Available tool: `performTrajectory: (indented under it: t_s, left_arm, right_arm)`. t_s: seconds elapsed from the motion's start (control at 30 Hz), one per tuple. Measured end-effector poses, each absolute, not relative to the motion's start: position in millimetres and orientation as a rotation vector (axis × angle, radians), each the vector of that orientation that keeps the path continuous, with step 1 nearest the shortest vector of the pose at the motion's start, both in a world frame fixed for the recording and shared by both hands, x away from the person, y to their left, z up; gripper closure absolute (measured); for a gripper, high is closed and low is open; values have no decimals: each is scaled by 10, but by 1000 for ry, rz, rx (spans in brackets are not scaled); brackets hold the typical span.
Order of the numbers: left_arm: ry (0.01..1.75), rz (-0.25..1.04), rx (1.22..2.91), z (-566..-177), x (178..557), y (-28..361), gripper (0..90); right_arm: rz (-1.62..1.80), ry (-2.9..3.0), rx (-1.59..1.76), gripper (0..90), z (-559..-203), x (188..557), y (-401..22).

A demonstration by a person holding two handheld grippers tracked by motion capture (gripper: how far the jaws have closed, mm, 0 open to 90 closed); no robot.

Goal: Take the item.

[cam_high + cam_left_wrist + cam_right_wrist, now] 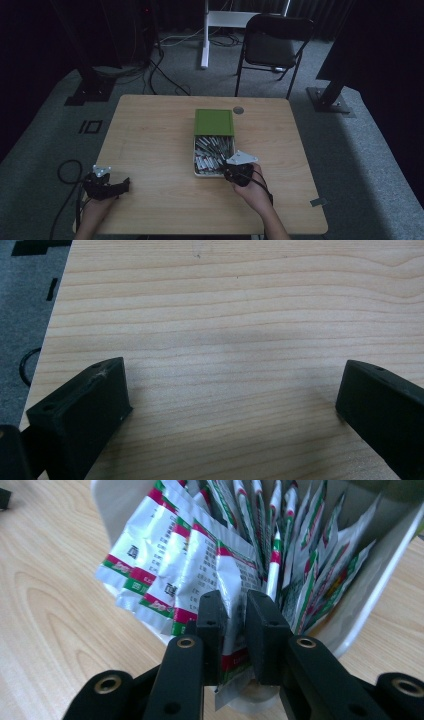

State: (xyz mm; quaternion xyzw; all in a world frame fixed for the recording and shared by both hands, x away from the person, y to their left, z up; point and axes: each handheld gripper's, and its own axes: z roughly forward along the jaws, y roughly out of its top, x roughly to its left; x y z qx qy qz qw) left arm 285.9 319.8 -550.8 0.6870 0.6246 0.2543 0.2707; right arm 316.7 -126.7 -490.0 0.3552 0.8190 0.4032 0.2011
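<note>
You're pinching one foil sachet with your right gripper, jaws nearly closed on its end, and it's sitting among the others in the white box below the green lid. Your left gripper is hovering wide apart over bare table, holding nothing. Looks like you're only starting, with the box looking full and no packets lying out.

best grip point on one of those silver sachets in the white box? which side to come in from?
Judging by the pictures, pinch the silver foil sachet by its exposed short end, across its thin flat faces, coming from the near open end of the white box. The sachets stand packed on edge, so only their ends stick out. The right claw is closed on one this way.
</note>
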Motion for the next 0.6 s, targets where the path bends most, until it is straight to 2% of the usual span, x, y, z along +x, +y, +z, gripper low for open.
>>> performTrajectory:
  t_s: [0.53, 0.6]
  left_arm:
    - [1682, 686, 1850, -5509, 2859, 3198, 14]
    - [1682, 686, 1850, -5509, 2859, 3198, 14]
  right_arm:
    - [1000, 2212, 1030, 802, -5017, 3176, -1116]
    - [1002, 2206, 1052, 840, -5014, 3180, -1114]
